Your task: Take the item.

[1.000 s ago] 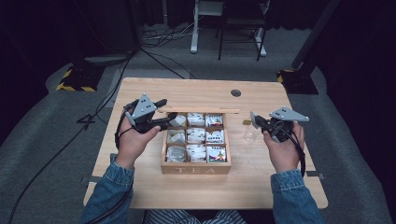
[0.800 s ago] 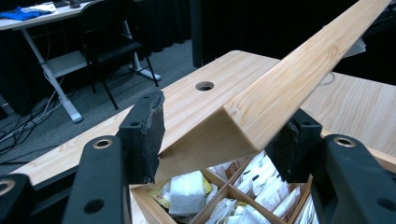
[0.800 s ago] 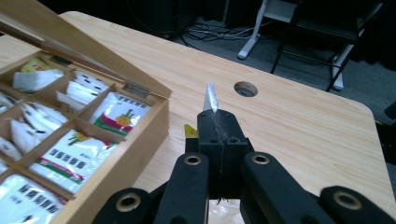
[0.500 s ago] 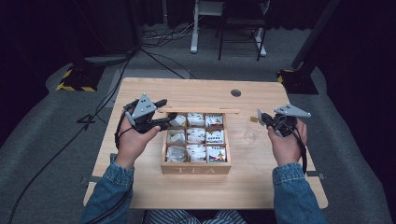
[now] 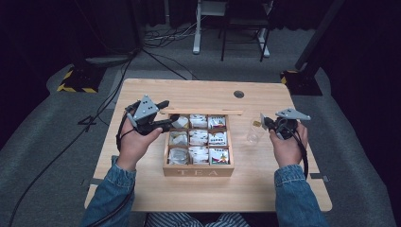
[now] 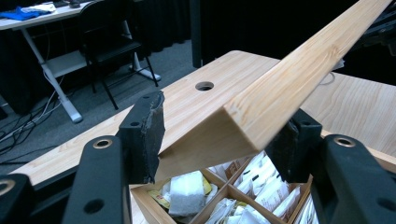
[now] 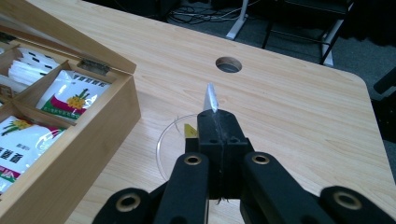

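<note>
While the left gripper [image 5: 172, 122] clamps the lid [image 6: 280, 88] open, keep it steady. The right gripper [image 7: 218, 122], closed on a tea bag [image 7: 210, 99], should lower it straight into the glass [image 5: 254, 134].

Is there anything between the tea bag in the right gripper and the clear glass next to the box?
Nothing visible does. The right gripper pinches the tea bag just above the rim of the clear glass, whose mouth is open, and the wooden tea box stands off to the side.
</note>
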